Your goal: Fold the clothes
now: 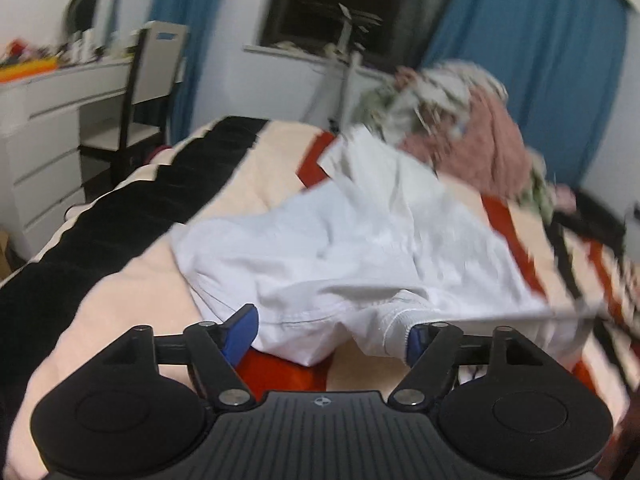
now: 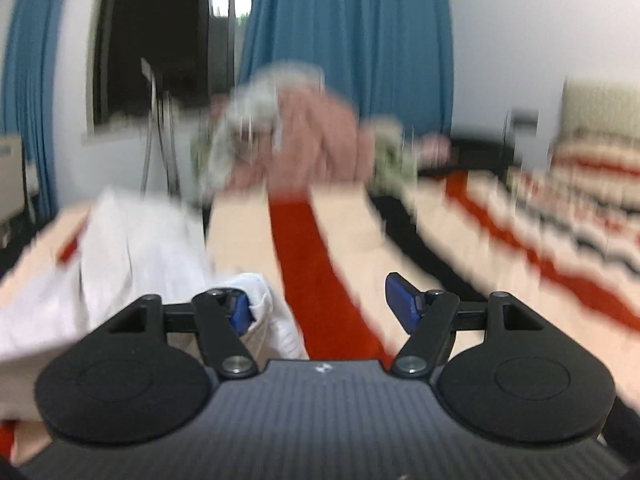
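The left tongs (image 1: 330,330) stand wide, and the near hem of the white garment (image 1: 340,248) lies between the blue pads, held by neither. The right tongs (image 2: 326,304) are wide too; the left pad touches a fold of this garment (image 2: 132,252). The garment lies crumpled on the striped bed (image 1: 132,280). Behind the garment a pile of clothes (image 1: 460,128) rests on the bed, before the blue curtains (image 1: 532,60).
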`<state>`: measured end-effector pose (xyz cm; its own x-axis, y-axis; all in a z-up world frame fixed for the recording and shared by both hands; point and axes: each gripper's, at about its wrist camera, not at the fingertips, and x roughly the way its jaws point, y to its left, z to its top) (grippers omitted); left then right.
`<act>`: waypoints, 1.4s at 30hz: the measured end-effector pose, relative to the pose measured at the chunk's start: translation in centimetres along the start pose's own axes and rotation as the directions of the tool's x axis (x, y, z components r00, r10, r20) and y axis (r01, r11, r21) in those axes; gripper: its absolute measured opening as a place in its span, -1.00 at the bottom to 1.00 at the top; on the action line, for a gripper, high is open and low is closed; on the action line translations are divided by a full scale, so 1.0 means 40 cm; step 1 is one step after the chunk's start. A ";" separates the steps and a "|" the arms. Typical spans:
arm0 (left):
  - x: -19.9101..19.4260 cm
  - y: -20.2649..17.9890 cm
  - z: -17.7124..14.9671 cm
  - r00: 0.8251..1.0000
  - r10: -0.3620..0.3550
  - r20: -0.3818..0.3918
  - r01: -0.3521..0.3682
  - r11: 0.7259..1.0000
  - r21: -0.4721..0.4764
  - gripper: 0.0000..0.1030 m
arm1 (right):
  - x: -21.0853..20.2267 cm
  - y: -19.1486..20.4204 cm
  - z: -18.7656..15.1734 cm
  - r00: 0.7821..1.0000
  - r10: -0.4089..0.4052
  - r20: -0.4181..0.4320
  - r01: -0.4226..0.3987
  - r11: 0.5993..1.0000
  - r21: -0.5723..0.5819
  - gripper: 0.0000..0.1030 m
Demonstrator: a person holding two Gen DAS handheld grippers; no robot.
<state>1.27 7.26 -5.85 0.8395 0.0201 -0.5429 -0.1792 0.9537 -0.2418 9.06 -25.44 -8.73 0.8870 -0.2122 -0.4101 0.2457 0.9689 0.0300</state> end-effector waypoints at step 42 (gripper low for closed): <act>-0.682 -0.412 0.795 0.685 -0.259 0.681 0.081 0.956 0.282 0.57 | -0.598 -0.130 1.019 0.796 0.151 0.586 -0.139 0.988 -0.066 0.50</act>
<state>-2.37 0.57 38.52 0.9706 -0.0291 0.2388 0.0417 0.9980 -0.0479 2.51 -30.58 38.06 0.9725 -0.0973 0.2116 0.0937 0.9952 0.0267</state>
